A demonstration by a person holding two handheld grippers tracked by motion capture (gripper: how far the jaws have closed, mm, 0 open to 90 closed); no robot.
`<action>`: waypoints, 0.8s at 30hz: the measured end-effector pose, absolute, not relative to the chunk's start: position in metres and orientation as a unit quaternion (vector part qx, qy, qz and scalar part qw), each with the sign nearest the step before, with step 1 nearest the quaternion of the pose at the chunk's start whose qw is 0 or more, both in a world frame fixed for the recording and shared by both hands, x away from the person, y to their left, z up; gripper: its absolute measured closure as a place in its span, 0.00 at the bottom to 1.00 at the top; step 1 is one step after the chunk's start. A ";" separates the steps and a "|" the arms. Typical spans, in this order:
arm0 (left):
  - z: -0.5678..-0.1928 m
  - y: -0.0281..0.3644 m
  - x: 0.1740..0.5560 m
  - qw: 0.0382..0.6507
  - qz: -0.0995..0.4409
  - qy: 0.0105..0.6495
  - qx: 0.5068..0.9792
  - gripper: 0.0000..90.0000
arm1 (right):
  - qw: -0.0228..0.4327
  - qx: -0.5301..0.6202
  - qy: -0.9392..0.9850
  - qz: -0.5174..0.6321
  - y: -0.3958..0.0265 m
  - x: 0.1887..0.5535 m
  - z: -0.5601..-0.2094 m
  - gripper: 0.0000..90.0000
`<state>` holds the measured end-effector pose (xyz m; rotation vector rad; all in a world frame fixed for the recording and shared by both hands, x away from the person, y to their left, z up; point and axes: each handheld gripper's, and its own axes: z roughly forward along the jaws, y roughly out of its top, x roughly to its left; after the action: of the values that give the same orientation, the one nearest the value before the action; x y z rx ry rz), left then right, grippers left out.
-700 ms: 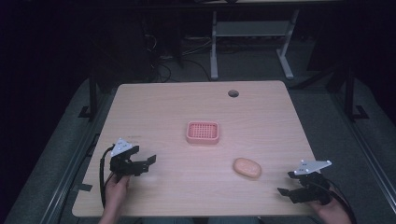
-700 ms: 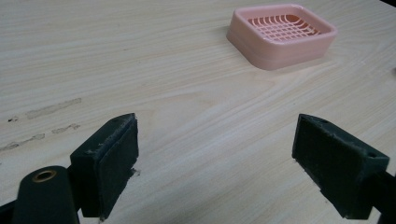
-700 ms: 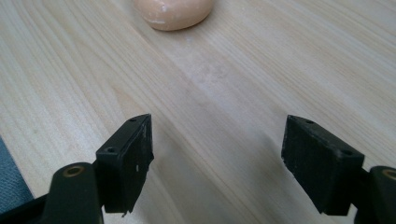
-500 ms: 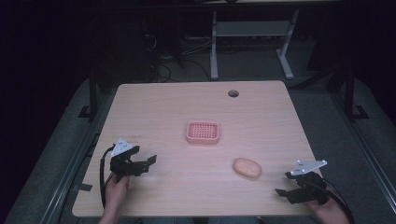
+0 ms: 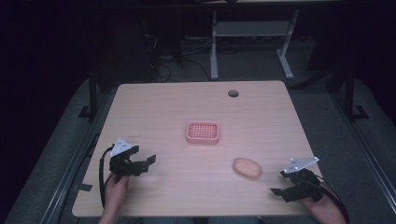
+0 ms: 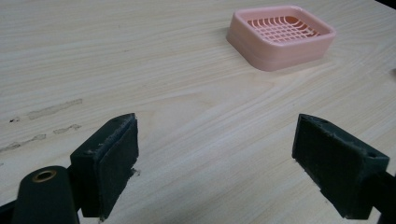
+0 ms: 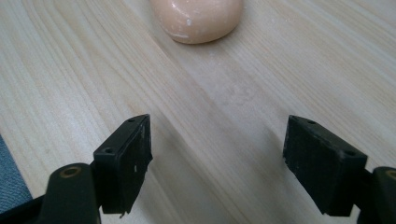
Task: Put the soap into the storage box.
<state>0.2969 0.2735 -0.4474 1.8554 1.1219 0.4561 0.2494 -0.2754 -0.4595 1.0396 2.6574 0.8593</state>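
Observation:
A pink soap dish (image 5: 202, 132) with a grid top sits in the middle of the wooden table (image 5: 163, 102). A peach-coloured bar of soap (image 5: 247, 167) lies to its front right. My right gripper (image 5: 279, 182) rests near the table's front right corner, a short way right of the soap. Its jaws are open and point at the soap (image 7: 196, 18), with bare wood between them (image 7: 217, 158). My left gripper (image 5: 148, 163) is at the front left, open and empty (image 6: 215, 158). It faces the dish (image 6: 280, 35), which lies well ahead of it.
A round cable hole (image 5: 233, 93) is in the table's far side. Beyond the table are dark floor, cables and a white frame's legs (image 5: 214, 51). The table's front edge runs close under both hands.
The right gripper has shifted slightly left, toward the soap. The left gripper has kept still.

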 end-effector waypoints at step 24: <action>-0.447 0.276 0.297 0.447 0.186 0.455 0.747 0.16 | 0.064 0.324 0.911 0.248 -0.259 0.269 -0.442 0.23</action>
<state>0.2972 0.2757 -0.4471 1.8497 1.1274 0.4596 0.2694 -0.2591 -0.4422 0.9792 2.7497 0.7479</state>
